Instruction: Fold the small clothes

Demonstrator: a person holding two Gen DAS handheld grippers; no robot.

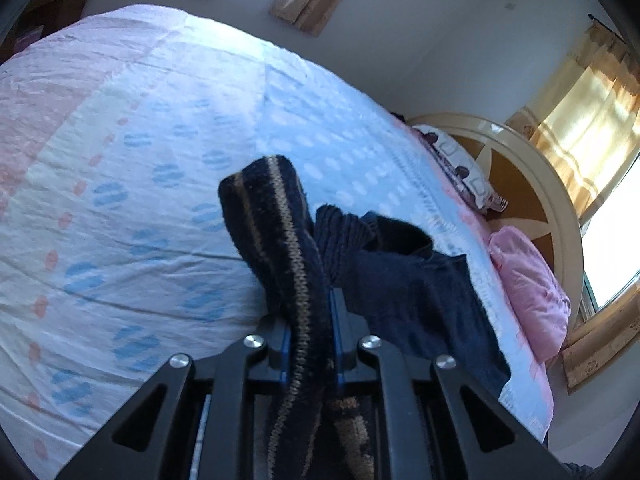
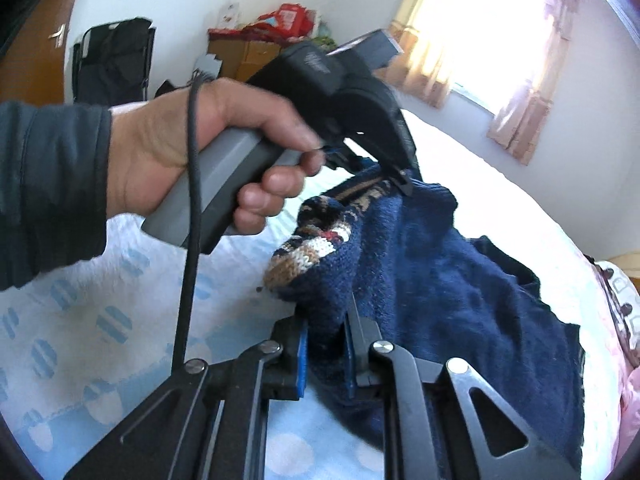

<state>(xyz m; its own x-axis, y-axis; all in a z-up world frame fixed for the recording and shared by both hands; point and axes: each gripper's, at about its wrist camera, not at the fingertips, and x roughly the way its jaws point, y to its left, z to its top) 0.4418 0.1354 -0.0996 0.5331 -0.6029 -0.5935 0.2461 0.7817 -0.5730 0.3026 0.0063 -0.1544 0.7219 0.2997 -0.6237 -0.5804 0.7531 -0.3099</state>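
Note:
A small navy knitted sweater [image 2: 460,288] with tan and white patterning hangs over the bed, held up by both grippers. My left gripper [image 1: 310,320] is shut on a navy band with tan stripes [image 1: 276,216]; the rest of the sweater [image 1: 416,292] drapes down to its right. My right gripper [image 2: 326,340] is shut on a bunched patterned edge of the sweater [image 2: 308,256]. The left gripper [image 2: 402,178] also shows in the right wrist view, held in a hand [image 2: 180,144], pinching the sweater's far edge.
The bed [image 1: 120,200] has a pale sheet with blue and pink dots. A pink pillow [image 1: 528,292] and a patterned pillow [image 1: 456,164] lie by the round headboard [image 1: 532,184]. Curtained windows, boxes [image 2: 248,56] and a black bag [image 2: 112,60] stand along the walls.

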